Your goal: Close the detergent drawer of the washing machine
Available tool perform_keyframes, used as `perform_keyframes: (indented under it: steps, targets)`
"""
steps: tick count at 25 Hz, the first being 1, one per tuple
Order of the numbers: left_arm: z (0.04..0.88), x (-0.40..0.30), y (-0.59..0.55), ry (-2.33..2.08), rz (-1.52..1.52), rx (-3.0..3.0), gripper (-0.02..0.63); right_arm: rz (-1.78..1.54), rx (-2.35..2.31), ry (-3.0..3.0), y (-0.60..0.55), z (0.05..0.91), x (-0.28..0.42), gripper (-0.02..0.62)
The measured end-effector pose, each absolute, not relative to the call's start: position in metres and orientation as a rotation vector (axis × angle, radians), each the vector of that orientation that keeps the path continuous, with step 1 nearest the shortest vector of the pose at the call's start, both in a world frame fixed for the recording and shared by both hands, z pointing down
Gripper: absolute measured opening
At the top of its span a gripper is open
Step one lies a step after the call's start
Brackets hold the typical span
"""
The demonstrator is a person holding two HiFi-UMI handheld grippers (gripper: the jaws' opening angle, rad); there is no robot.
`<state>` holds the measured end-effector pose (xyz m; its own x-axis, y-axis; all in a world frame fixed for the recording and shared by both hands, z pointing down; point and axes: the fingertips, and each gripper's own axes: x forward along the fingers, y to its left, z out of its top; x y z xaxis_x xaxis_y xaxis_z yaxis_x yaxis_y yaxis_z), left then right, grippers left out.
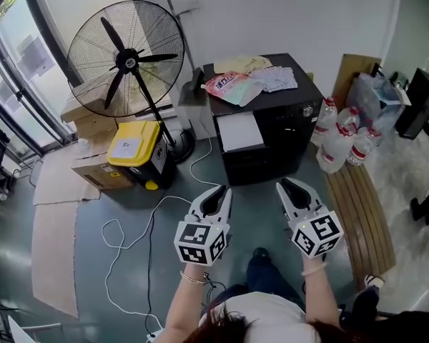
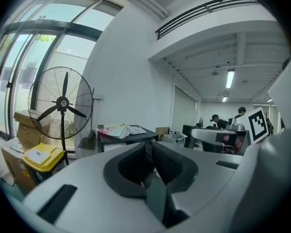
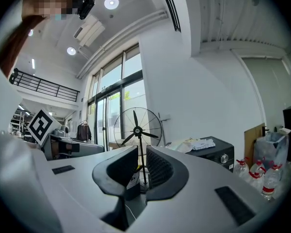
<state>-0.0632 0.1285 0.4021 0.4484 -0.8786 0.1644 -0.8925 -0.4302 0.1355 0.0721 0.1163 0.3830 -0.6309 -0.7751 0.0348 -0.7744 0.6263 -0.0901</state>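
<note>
Washing machine (image 1: 279,116), black, is standing ahead of both sets of fingers, well apart, its white detergent drawer (image 1: 239,131) projecting forward. Left gripper (image 1: 217,194) and right gripper (image 1: 292,188) are hovering, fingers slightly parted, gripping nothing. Pink packet (image 1: 231,86) on top is showing unreadable print.

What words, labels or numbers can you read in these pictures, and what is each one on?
No text reads clearly.
Pink bag on the washing machine: printed characters, too blurred.
White label on the yellow lid: too small.
Water bottles: any print too small.
Marker cubes: square markers only, no words.
</note>
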Motion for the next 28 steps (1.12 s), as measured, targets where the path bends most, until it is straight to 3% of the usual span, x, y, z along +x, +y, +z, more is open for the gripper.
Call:
perform_keyframes:
  steps: [28]
  targets:
    - [0.482, -0.071, -0.018, -1.649, 0.234, 2.257, 0.083, -0.259, -1.277, 3.026, -0.054, 0.467, 0.095, 0.083]
